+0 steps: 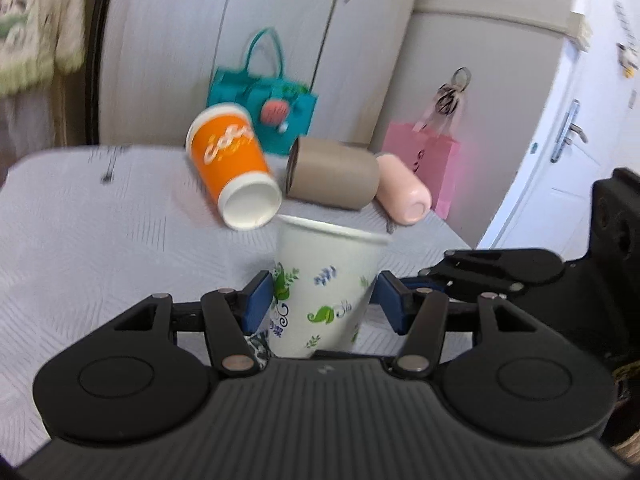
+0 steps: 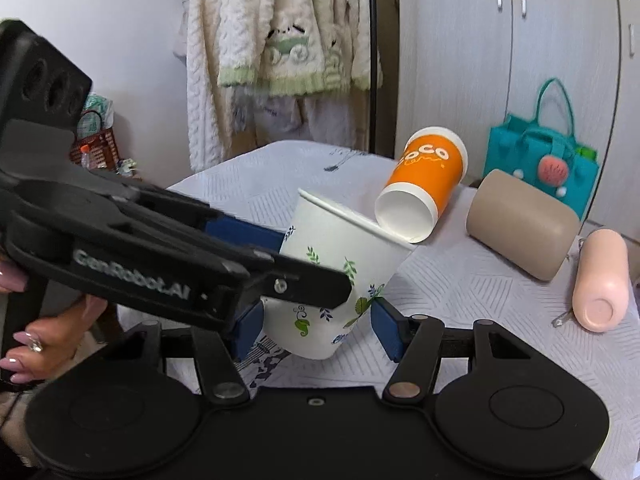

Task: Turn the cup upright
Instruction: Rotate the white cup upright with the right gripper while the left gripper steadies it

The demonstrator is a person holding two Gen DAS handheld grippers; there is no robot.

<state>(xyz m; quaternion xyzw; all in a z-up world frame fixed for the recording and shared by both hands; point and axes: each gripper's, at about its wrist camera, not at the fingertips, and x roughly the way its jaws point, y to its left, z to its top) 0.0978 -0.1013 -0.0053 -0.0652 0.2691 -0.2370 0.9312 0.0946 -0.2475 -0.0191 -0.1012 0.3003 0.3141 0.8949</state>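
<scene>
Left gripper (image 1: 324,300) | jaws pinching white floral cup (image 1: 324,280) at lower wall, mouth up, tilted, over worktop (image 1: 100,240) | right gripper (image 2: 316,320) jaws spread beside cup, contact unclear | I judge it light, thin, crushable: grip mid-wall gently.

Matt paper cup (image 1: 324,288), textured tablecloth (image 1: 100,248)

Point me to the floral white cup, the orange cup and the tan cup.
floral white cup (image 1: 320,276), left wrist view, on its printed side wall.
orange cup (image 2: 430,178), right wrist view, on its orange side.
tan cup (image 2: 520,226), right wrist view, on its side wall.
</scene>
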